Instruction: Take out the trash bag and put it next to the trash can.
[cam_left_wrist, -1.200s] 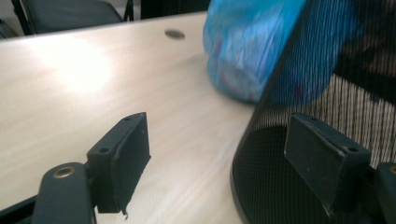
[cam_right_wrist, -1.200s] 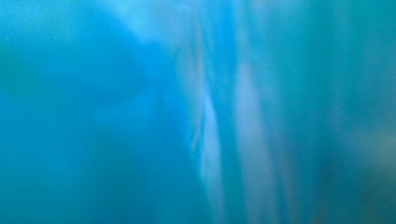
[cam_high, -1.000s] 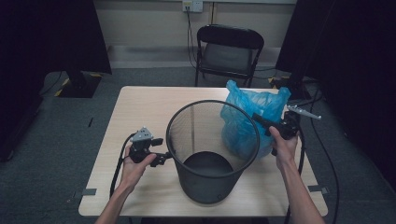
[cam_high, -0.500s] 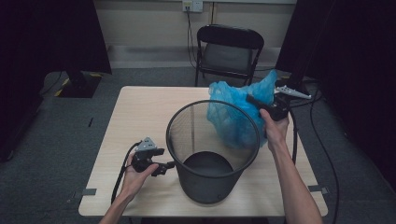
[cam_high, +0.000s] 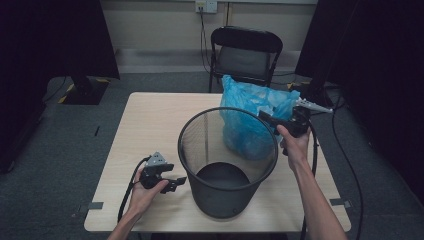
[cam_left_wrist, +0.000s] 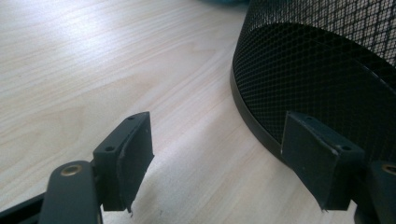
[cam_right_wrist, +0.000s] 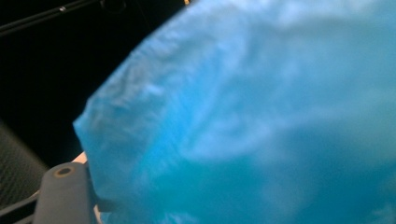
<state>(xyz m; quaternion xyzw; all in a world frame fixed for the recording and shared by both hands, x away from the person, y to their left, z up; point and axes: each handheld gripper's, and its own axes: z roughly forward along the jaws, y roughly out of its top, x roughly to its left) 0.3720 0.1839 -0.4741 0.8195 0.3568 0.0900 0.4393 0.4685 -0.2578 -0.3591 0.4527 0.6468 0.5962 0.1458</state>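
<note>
A black mesh waste bin (cam_high: 225, 160) stands upright in the middle of the wooden table (cam_high: 150, 120). Behind its far right rim hangs a crumpled blue plastic bag (cam_high: 250, 117), and my right gripper (cam_high: 265, 117) is shut on the bag's right side. In the right gripper view the blue bag (cam_right_wrist: 257, 116) is pressed close against the camera and hides the jaws' tips. My left gripper (cam_high: 172, 182) sits low on the table just left of the bin's base, open. In the left gripper view the bin's wall (cam_left_wrist: 327, 70) is beside the right jaw, and nothing lies between the fingers (cam_left_wrist: 133, 149).
A black folding chair (cam_high: 245, 55) stands behind the table's far edge. Cables trail off the table's right side and across the grey floor (cam_high: 60, 150). Bare tabletop lies to the left of the bin.
My right gripper has lifted the blue bag off the table to above the bin's far rim. My left gripper has slid slightly toward the near edge, staying open.
</note>
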